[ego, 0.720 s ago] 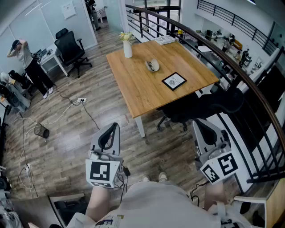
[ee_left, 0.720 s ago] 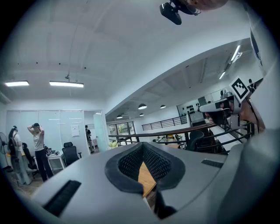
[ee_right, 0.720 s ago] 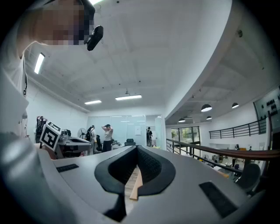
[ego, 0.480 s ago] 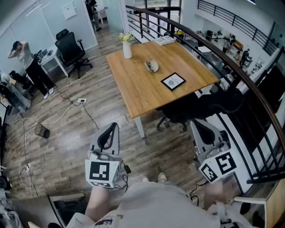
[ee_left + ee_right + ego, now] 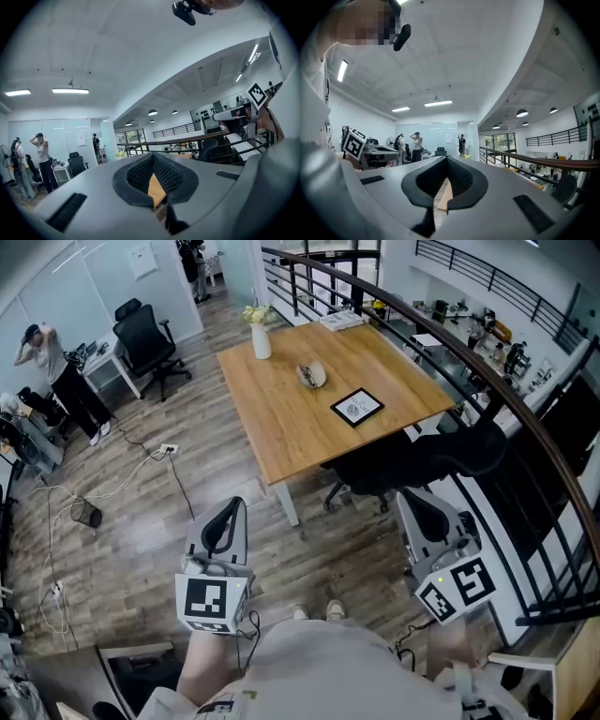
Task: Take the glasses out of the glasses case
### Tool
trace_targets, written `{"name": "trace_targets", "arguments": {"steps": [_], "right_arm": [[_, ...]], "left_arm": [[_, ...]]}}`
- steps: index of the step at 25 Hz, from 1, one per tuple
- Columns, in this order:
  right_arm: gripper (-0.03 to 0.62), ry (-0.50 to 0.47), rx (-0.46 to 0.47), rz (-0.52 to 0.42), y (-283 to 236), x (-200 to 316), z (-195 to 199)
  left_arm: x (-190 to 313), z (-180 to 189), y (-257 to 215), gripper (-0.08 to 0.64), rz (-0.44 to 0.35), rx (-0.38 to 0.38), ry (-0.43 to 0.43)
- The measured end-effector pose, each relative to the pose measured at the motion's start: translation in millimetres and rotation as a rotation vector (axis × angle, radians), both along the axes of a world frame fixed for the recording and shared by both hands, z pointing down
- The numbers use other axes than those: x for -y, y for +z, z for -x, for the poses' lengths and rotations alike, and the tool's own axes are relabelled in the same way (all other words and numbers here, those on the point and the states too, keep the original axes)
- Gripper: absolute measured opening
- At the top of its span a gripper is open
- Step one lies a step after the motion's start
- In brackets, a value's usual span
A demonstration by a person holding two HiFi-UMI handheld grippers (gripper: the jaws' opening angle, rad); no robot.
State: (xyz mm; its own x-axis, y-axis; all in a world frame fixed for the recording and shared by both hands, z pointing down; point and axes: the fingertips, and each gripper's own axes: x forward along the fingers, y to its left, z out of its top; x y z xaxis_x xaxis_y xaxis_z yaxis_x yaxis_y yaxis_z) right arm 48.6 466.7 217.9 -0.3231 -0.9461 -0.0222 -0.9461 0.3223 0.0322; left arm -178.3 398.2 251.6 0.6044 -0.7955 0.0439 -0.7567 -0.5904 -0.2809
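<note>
The glasses case, a small rounded grey-beige shell, lies shut on the wooden table, far ahead of both grippers. No glasses show. In the head view my left gripper is held low near my body over the wood floor, jaws together and nothing in them. My right gripper is held the same way on the right, also shut and empty. In the left gripper view the left gripper points level toward the table. The right gripper points level too.
A white vase with flowers and a black-framed card stand on the table. A black office chair is at its near side. A dark railing runs along the right. A person stands at a desk far left.
The table has slid slightly up and left in the head view. Both grippers keep their places near my body and stay shut.
</note>
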Motion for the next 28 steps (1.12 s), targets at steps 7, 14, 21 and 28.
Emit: {"name": "trace_targets", "arguments": {"steps": [7,14,21,28], "right_arm": [[0.173,0.016,0.074,-0.052,-9.6,-3.7,-32.0],[0.238,0.050,0.116,-0.053,5.2,-12.4,-69.6],[0.249,0.062,0.057,-0.035,12.4,-12.6,-97.6],[0.249,0.046,0.048,-0.027,16.4,18.0,-103.4]], "left_arm": [[-3.4,-22.0,-1.1,0.015,0.007,0.000,-0.031],[-15.6,-50.7,2.7,0.015,-0.020,0.035,-0.027],[-9.7,-68.6,4.7,0.015,-0.019,0.033,-0.022],[21.4,-83.5,9.2,0.015,-0.025,0.031,-0.001]]}}
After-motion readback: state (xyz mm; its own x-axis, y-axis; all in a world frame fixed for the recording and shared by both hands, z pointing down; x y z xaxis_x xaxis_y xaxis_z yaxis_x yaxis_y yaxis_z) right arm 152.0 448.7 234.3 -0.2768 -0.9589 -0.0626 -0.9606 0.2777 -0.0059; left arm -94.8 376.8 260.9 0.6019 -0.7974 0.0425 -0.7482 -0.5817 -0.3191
